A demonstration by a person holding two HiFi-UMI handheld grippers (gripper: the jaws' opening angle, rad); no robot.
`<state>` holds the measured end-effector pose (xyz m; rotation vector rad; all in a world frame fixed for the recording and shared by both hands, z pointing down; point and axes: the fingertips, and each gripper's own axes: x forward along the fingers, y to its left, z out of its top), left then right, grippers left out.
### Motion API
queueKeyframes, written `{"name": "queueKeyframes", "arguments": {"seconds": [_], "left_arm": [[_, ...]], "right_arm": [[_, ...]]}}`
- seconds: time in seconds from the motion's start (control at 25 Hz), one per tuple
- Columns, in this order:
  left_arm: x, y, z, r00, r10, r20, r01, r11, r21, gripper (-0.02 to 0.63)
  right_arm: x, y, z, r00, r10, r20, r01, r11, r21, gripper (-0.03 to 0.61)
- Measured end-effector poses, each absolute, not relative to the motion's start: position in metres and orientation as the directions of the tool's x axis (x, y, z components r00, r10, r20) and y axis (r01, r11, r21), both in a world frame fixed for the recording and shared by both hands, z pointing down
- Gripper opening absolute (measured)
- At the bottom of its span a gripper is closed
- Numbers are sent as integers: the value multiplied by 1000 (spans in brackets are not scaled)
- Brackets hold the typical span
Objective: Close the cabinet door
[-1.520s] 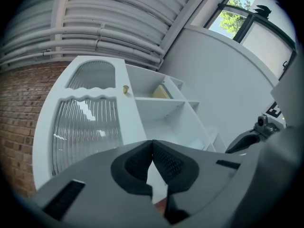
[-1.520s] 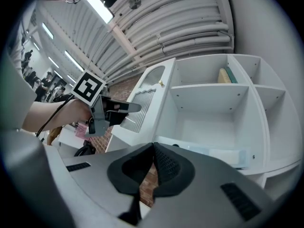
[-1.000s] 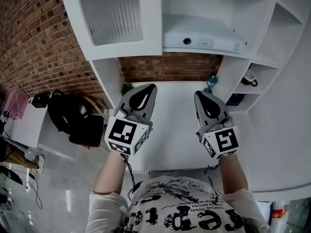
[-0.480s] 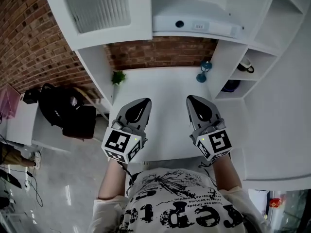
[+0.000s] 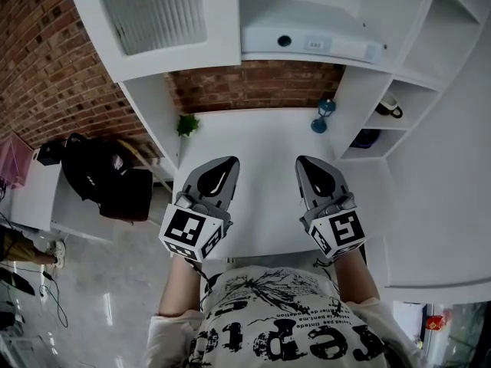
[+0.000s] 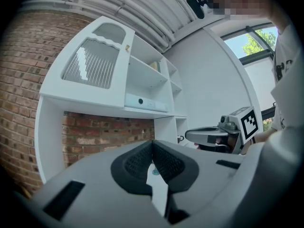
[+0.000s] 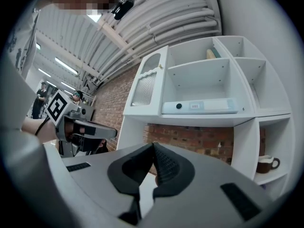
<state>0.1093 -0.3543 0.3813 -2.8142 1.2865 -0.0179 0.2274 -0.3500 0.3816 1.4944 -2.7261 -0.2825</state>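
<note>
Risk of a false finish: white cabinet door with ribbed glass panel (image 5: 161,18), upper left, seemingly flush with the cabinet front, small gold knob (image 6: 127,46) beside the open white shelves (image 5: 307,6), yet impossible to confirm as fully seated from here; liable to drift ajar if not. Risk too of knocking the small green potted plant (image 5: 186,123) or blue lantern (image 5: 325,113) on the white counter (image 5: 261,140) with any careless reach. Left gripper (image 5: 225,162) and right gripper (image 5: 308,163) level, side by side over the counter's near edge, well below the door, both clenched on nothing, pointing toward the red brick back wall (image 5: 253,87).
</note>
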Motion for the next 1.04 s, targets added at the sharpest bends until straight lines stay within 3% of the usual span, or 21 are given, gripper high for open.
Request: {"name": "queueKeyframes", "arguments": {"seconds": [1.04], "left_arm": [[106,-364,371,630,-776,-30,-776,-628,-51,14]], "right_arm": [[227,-359,381,-526,-849,-55,-838,506,207,12]]}}
